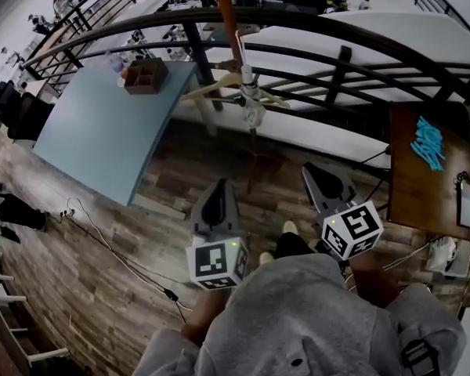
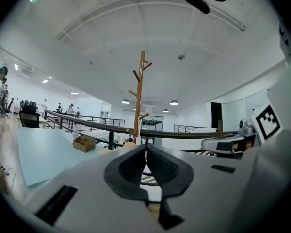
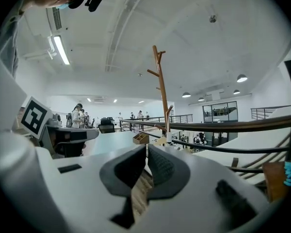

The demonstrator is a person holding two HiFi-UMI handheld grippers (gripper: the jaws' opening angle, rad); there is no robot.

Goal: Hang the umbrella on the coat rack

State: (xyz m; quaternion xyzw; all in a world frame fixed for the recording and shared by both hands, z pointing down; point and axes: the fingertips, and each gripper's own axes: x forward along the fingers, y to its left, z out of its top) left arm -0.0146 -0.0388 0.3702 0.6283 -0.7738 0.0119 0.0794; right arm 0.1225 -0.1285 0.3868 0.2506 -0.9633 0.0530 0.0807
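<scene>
Orange-brown coat rack (image 1: 229, 22) (pale-blue table (image 1: 102, 131))

- Open floor (image 1: 164, 210) is left before the coat rack (image 1: 229, 22).
- Sides are closed by the counter (image 1: 94, 131) and a brown desk (image 1: 419, 178).
- The rack is crowded by hangers (image 1: 211, 87), backed by a railing (image 1: 298, 18).

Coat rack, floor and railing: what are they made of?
The coat rack looks like wood: it is orange-brown and smooth, with branch-like pegs. The floor looks like wood planks or wood-look laminate. Grain and board seams show, but I can't tell which it is. The railing is probably painted metal, with slim dark bars and a matte black finish.
</scene>
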